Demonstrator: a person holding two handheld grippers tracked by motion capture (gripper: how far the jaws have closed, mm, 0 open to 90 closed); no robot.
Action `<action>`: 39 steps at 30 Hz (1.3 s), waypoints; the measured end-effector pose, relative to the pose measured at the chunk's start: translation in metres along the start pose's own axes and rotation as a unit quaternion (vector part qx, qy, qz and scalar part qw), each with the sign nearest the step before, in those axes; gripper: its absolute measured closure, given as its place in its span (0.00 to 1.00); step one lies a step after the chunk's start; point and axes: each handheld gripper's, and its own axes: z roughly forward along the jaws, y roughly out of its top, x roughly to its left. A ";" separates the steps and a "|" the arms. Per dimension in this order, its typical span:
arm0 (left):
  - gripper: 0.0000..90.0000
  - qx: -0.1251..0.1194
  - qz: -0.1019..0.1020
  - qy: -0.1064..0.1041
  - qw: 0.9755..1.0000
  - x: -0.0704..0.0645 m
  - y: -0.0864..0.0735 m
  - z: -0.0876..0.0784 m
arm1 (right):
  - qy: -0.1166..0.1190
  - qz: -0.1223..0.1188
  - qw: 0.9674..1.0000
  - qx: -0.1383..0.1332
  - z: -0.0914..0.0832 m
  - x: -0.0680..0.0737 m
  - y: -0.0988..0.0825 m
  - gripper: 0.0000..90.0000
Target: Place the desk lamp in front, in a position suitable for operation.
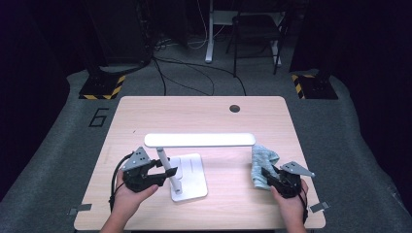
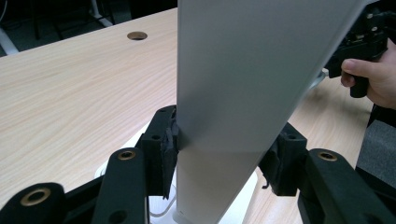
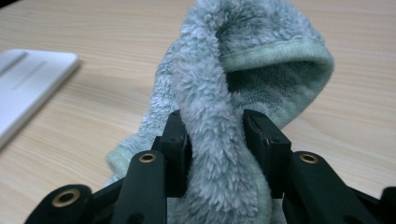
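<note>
Both black jaws of the left gripper (image 2: 219, 158) are clamped on the slanted white stem of the white desk lamp (image 1: 167, 167), one pad on each flat side, as the left gripper view shows. Its flat white square base (image 1: 190, 180) sits on the pale wooden table (image 1: 145, 116) at about 7 o'clock from the table's middle, and the long white light bar (image 1: 199, 140) runs level above it, pointing toward 3 o'clock. Across the table, the right gripper (image 3: 215, 147) is closed on a raised fold of the fluffy grey-green towel (image 3: 261, 70); the rest of the towel droops onto the wood near the 4 o'clock edge. In the high view the towel (image 1: 262, 162) lies just past the light bar's tip, with the bar hanging between the two hands. A round dark cable hole (image 1: 234, 108) sits at 1 o'clock, well apart from both. Black cables trail on the grey floor beyond.
</note>
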 end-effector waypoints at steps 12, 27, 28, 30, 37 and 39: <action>0.59 0.003 0.014 -0.008 1.000 -0.004 0.003 0.007 | 0.108 -0.032 0.993 -0.020 0.008 0.074 0.010 0.68; 0.59 -0.007 0.016 -0.026 0.999 -0.003 0.004 0.014 | 0.149 -0.078 0.986 -0.009 0.027 0.130 0.020 0.68; 0.59 -0.008 0.017 -0.025 1.000 -0.003 0.004 0.014 | 0.151 -0.073 0.986 -0.004 0.029 0.134 0.019 0.67; 0.59 -0.010 0.017 -0.030 0.999 -0.003 0.003 0.015 | 0.151 -0.086 0.985 0.001 0.036 0.142 0.016 0.67; 0.59 -0.026 0.020 -0.041 0.999 -0.001 -0.001 0.014 | 0.147 -0.112 0.982 0.045 0.058 0.159 0.001 0.66; 0.60 -0.025 0.024 -0.045 0.998 0.001 -0.001 0.014 | 0.143 -0.121 0.981 0.056 0.062 0.162 -0.003 0.66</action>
